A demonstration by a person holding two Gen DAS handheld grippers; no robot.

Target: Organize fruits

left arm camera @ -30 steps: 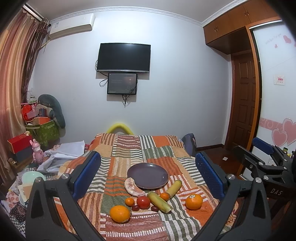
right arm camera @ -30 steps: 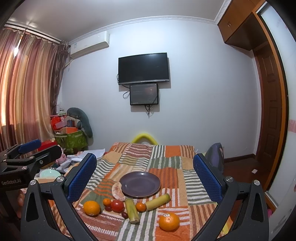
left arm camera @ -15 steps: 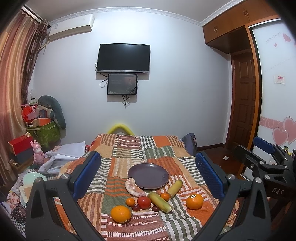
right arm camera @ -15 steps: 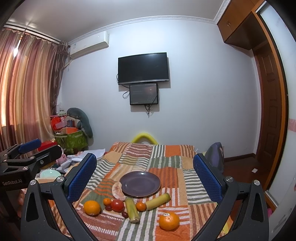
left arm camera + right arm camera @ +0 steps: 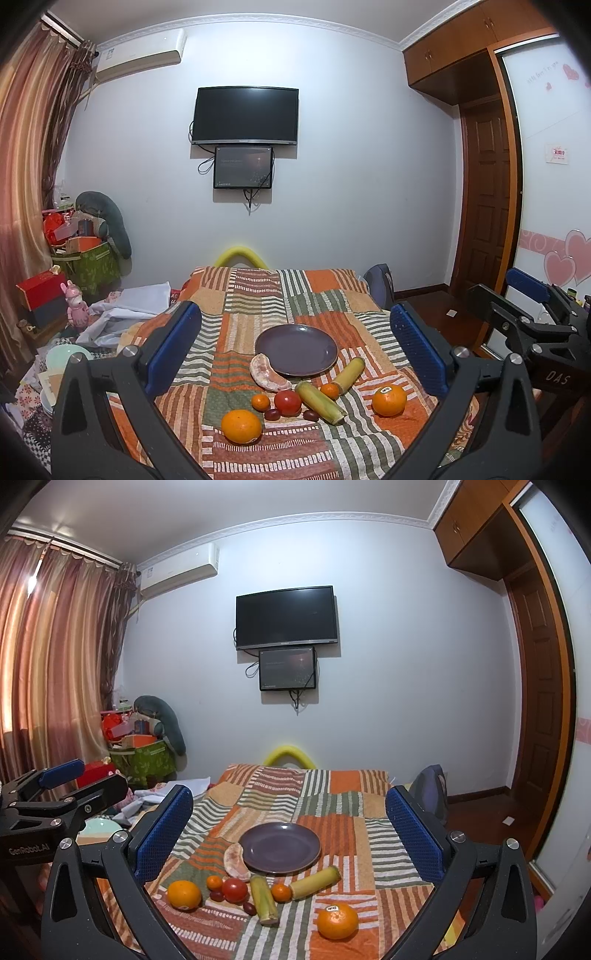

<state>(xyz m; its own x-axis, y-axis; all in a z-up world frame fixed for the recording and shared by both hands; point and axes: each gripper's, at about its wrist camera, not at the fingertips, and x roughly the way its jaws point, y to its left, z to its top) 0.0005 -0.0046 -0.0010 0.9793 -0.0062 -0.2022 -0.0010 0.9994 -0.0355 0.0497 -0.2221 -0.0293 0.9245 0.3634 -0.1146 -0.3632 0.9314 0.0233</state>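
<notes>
An empty purple plate (image 5: 296, 350) (image 5: 279, 846) sits on the striped patchwork bed cover (image 5: 258, 295). In front of it lie a peeled pomelo segment (image 5: 266, 373), a tomato (image 5: 287, 401), two sugarcane pieces (image 5: 320, 402) (image 5: 349, 370), small tangerines (image 5: 260, 402), dark dates (image 5: 272, 414) and two oranges (image 5: 241, 426) (image 5: 389, 400). My left gripper (image 5: 295, 343) is open and empty, held above and short of the fruit. My right gripper (image 5: 289, 827) is open and empty, likewise back from the fruit. The right gripper also shows at the right edge of the left wrist view (image 5: 528, 317).
A cluttered pile of boxes, cloth and bowls (image 5: 62, 295) sits left of the bed. A wooden door (image 5: 484, 206) and floor are to the right. A TV (image 5: 245, 115) hangs on the far wall. A backpack (image 5: 428, 790) rests at the bed's right side.
Both views have shifted only slightly; the fruit and plate have not moved and both grippers stay open.
</notes>
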